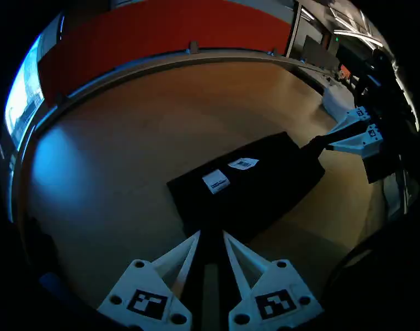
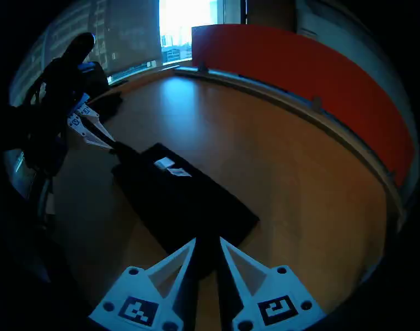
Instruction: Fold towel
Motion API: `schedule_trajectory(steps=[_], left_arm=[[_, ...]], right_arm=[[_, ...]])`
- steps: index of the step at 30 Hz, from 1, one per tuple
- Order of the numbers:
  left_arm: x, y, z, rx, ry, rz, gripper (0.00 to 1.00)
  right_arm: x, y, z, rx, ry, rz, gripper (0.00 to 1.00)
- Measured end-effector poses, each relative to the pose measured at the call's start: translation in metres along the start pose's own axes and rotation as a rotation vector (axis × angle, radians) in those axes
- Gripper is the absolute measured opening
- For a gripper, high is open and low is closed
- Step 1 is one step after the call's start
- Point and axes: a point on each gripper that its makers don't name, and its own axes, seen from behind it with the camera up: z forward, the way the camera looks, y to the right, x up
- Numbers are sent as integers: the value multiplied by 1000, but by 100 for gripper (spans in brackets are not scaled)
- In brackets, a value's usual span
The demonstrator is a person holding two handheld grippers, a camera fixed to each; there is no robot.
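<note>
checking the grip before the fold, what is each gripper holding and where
Both hold the towel: the left gripper pinches one short end, the right gripper the opposite end.

Left gripper [image 1: 212, 237] fingers [image 1: 182, 259] closed, right gripper [image 2: 208, 243] closed

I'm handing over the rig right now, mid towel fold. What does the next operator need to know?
Left tongs: closed on one short end of the towel.
Right tongs: closed on the opposite short end.
Towel: dark, lying flat as a long strip on the wooden table, with two white labels facing up.
Done: both ends are gripped. Whether a fold is already in, I cannot tell.
Left: probably lift one end, carry it over onto the other, then release.
</note>
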Motion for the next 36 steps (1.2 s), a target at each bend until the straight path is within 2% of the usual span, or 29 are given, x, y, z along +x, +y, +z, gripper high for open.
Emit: schedule_trajectory(steps=[11,14,26,36], left_arm=[[-4,-13,32,33,-27,6,18],[-1,-18,36,46,-24,1,24],[12,-37,47,89,-16,2,40],[19,-46,47,106,-18,31,60]], right_arm=[[-13,9,22,-13,-26,40,17],[-14,13,26,-25,-31,48,19],[-14,31,37,-85,-38,60,39],[-7,48,42,-127,-31,60,42]])
